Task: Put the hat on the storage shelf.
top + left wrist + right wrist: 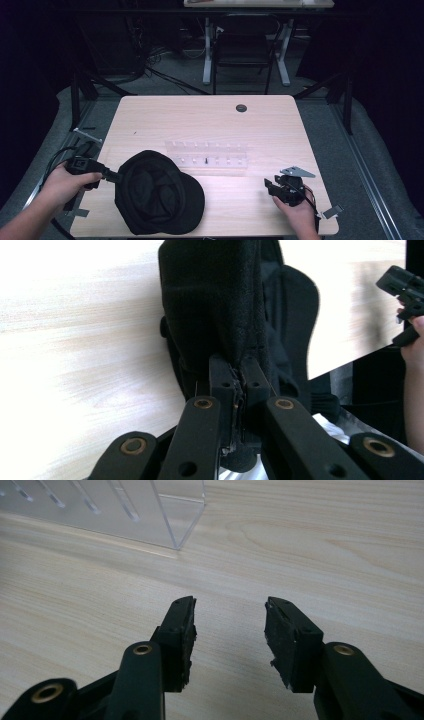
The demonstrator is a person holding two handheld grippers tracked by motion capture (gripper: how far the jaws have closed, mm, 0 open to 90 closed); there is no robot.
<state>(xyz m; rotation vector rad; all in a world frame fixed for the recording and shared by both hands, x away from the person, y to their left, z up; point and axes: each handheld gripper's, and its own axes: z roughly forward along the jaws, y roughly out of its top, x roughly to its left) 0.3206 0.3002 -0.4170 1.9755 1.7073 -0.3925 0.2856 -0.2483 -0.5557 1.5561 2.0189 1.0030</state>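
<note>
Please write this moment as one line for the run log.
left claw: shut on black cap edge | right claw: open, nothing between, over table | clear rack: untouched

- The black cap (pixel 159 192) lay opening-up at the table's near left, brim toward the person.
- Its fabric edge was pinched and lifted slightly.

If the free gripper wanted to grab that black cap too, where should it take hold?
Probably the brim: it juts out flat toward the right gripper, whose jaws stand open over the table. Come in level from the cap's right side. The left gripper already pinches the opposite edge.
</note>
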